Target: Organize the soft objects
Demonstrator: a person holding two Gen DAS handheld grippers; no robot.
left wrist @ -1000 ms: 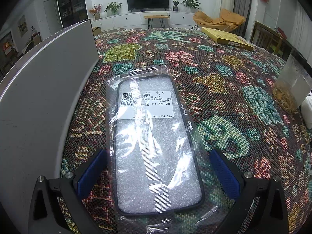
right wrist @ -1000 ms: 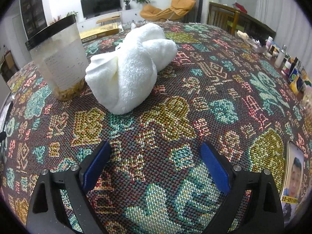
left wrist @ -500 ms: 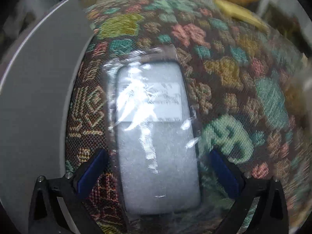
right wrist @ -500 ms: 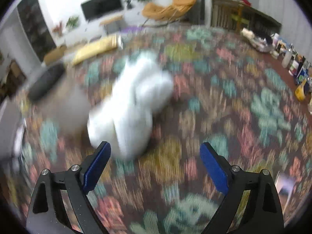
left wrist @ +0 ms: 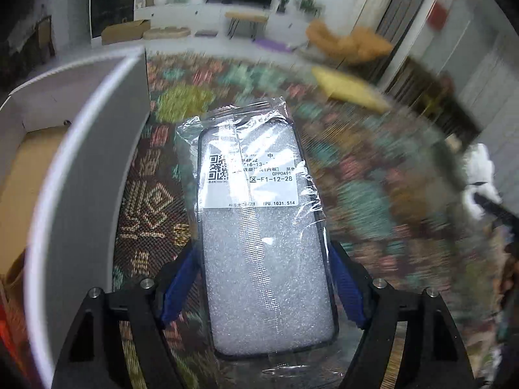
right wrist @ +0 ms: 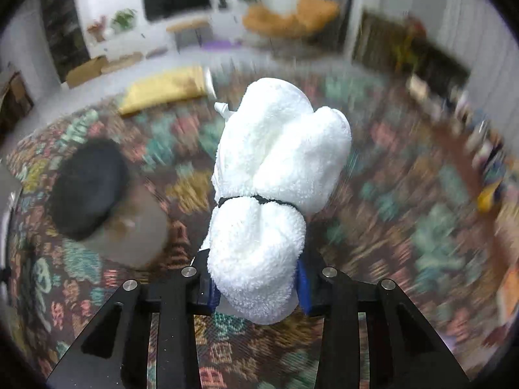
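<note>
My left gripper (left wrist: 264, 283) is shut on a bagged black phone case (left wrist: 259, 227) with white foam inside and a white label, held lifted above the patterned tablecloth (left wrist: 152, 207). My right gripper (right wrist: 258, 287) is shut on a rolled white towel (right wrist: 272, 175) tied with a black band, held up off the table. The towel also shows at the far right of the left wrist view (left wrist: 480, 175).
A grey open box (left wrist: 87, 168) stands right beside the phone case on the left. A clear jar with a black lid (right wrist: 94, 191) stands left of the towel. A flat yellow box (right wrist: 165, 89) lies at the far table edge. Small bottles (right wrist: 480, 149) line the right edge.
Both grippers were open a second ago. The left has closed on the phone case and lifted it. The right moved forward, closed on the towel and lifted it.
</note>
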